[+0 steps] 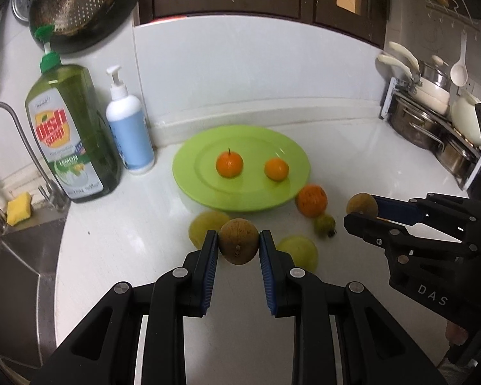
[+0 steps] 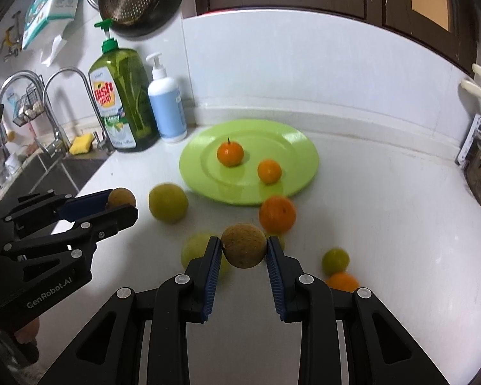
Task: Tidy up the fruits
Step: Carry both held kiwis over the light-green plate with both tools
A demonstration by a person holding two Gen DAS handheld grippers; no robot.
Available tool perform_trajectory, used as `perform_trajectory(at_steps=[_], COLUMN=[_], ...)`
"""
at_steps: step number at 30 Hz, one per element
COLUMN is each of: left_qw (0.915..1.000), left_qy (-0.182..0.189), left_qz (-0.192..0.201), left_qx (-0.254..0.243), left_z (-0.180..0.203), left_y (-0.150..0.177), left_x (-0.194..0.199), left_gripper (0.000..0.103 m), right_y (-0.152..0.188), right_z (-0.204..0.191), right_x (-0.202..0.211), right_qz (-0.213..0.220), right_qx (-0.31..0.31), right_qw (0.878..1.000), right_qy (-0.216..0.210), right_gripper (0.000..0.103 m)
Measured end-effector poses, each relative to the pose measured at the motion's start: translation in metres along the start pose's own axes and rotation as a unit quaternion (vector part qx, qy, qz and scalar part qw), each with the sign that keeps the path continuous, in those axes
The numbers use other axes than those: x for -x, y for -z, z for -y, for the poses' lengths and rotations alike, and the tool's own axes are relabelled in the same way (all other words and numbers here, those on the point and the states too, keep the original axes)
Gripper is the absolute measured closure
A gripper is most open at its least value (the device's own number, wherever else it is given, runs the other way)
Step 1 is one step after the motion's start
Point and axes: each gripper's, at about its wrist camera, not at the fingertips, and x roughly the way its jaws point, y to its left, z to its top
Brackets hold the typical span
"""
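A green plate (image 1: pixel 189 173) (image 2: pixel 301 147) at the back of the white counter holds two small oranges (image 1: pixel 229 164) (image 1: pixel 276 169). My left gripper (image 1: pixel 239 245) is shut on a brown round fruit (image 1: pixel 239 240), held above the counter in front of the plate. My right gripper (image 2: pixel 243 248) is shut on a second brown round fruit (image 2: pixel 244 244). In the left wrist view the right gripper (image 1: pixel 360 213) is at the right with its fruit (image 1: pixel 361 207). A larger orange (image 1: pixel 311 201) (image 2: pixel 277 214), several yellow-green fruits (image 2: pixel 168 203) (image 1: pixel 299 250) and a small green one (image 1: pixel 325 225) lie loose in front of the plate.
A green dish soap bottle (image 1: pixel 72 134) and a white-blue pump bottle (image 1: pixel 130 128) stand left of the plate by the sink (image 1: pixel 19 272) and tap. Pots and pans (image 1: pixel 433 118) sit on a rack at the right. Another orange (image 2: pixel 341 281) lies near my right gripper.
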Motion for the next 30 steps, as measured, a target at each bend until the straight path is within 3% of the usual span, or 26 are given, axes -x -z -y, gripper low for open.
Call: perform_trajectory(at_steps=[12,30], left_qw=[0.9996,0.9995], left_qy=[-0.011,-0.02], left_qz=[0.025,0.015], left_qx=[-0.007,-0.021], left_z=[-0.004,-0.016], left_y=[-0.035,-0.09], left_x=[-0.008,-0.056], left_gripper=[0.077,0.077], right_y=[-0.04,-0.093], right_z=[0.007,0.021], right_x=[-0.006,-0.052], right_qz=[0.029,0.011], right_qx=[0.005,0.016], right_qw=[1.0,1.0], right_qy=[-0.001,0.0], right_gripper=[0.073,0.073])
